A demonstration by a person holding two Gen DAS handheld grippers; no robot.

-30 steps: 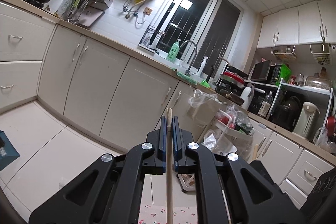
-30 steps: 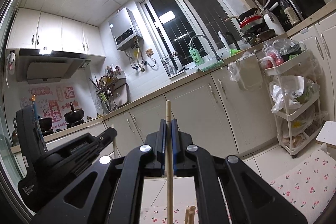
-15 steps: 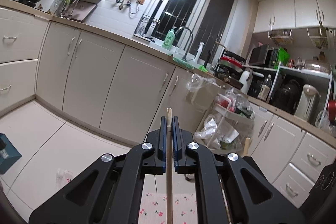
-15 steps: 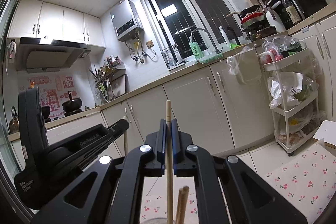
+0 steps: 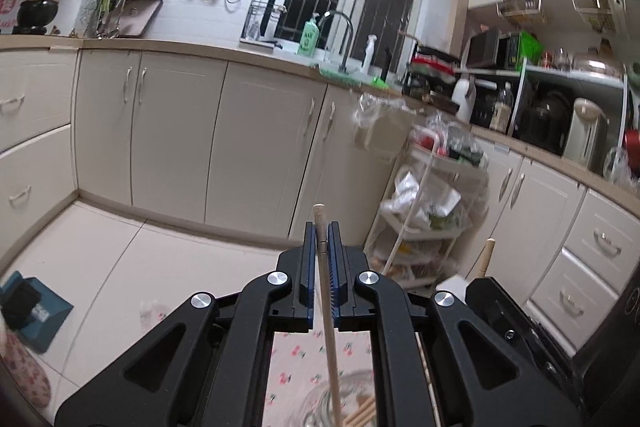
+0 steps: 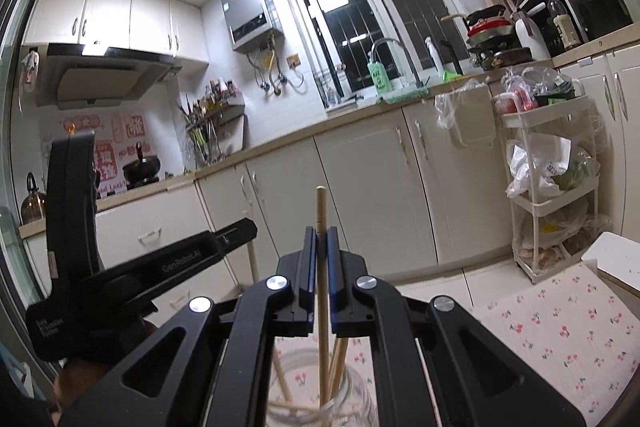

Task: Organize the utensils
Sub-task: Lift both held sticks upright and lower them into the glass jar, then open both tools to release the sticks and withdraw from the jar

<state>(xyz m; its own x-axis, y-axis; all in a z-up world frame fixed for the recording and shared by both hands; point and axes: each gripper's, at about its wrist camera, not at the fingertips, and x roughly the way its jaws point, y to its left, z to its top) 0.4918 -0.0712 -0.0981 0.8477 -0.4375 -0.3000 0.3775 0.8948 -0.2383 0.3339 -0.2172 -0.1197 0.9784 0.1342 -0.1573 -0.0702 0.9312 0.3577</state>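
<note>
Poking up btwn right tongs (image 6: pixel 319 239): chopstick (image 6: pixel 320 205)

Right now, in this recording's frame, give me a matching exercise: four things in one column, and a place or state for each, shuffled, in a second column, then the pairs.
Things:
1. chopstick in the left gripper
2. glass jar
3. green soap bottle
4. white trolley

Places or states:
A. on the counter by the tap
B. clamped upright between shut jaws
C. on the floor against the cabinets, stuffed with bags
D. on the cherry-print cloth, holding several wooden sticks

Pairs: 1-B, 2-D, 3-A, 4-C
</note>
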